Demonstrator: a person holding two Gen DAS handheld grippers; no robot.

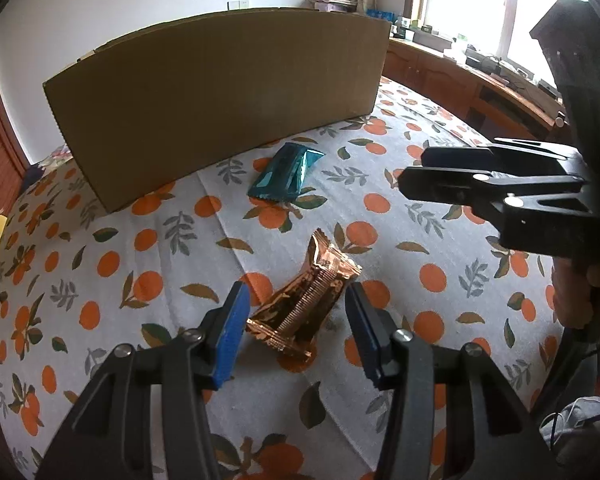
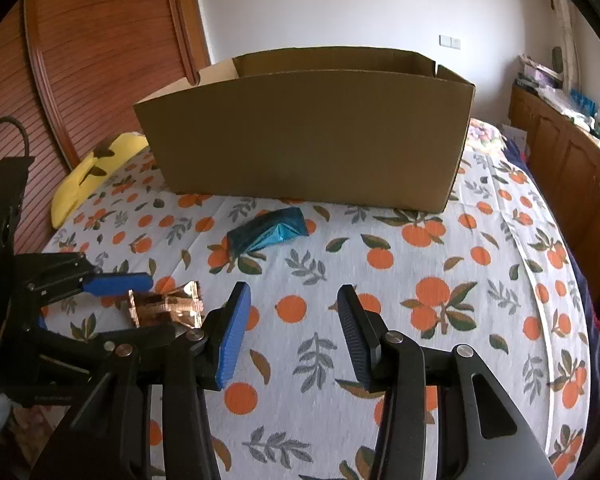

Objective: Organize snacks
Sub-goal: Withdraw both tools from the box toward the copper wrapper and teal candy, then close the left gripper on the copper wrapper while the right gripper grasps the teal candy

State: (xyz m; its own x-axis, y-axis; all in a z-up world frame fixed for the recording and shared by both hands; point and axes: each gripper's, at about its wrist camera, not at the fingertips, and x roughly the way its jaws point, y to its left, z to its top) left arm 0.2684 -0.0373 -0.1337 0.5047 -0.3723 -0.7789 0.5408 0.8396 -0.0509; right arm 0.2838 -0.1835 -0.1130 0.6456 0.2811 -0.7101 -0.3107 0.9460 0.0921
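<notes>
— Where are the snacks seen?

— A copper packet (image 1: 304,300) is seen lying on the bed (image 1: 440,240), framed between the spread pads of the left tool (image 1: 294,312), untouched. A teal packet (image 1: 288,174) lies at twelve o'clock of it, just before the cardboard box (image 1: 220,96).

— And the right tool (image 2: 290,330)?

— It is held released over bare cover, nothing gripped; the teal packet is seen at twelve o'clock, the copper one at nine.

A bed cover (image 2: 440,280) printed with oranges and leaves spreads across the bed. At its far left edge lies a yellow pillow (image 2: 84,184), close against a reddish wooden slatted door (image 2: 100,60). Right of the cover runs a wooden cabinet (image 1: 452,76) under a bright window (image 1: 492,4).
</notes>
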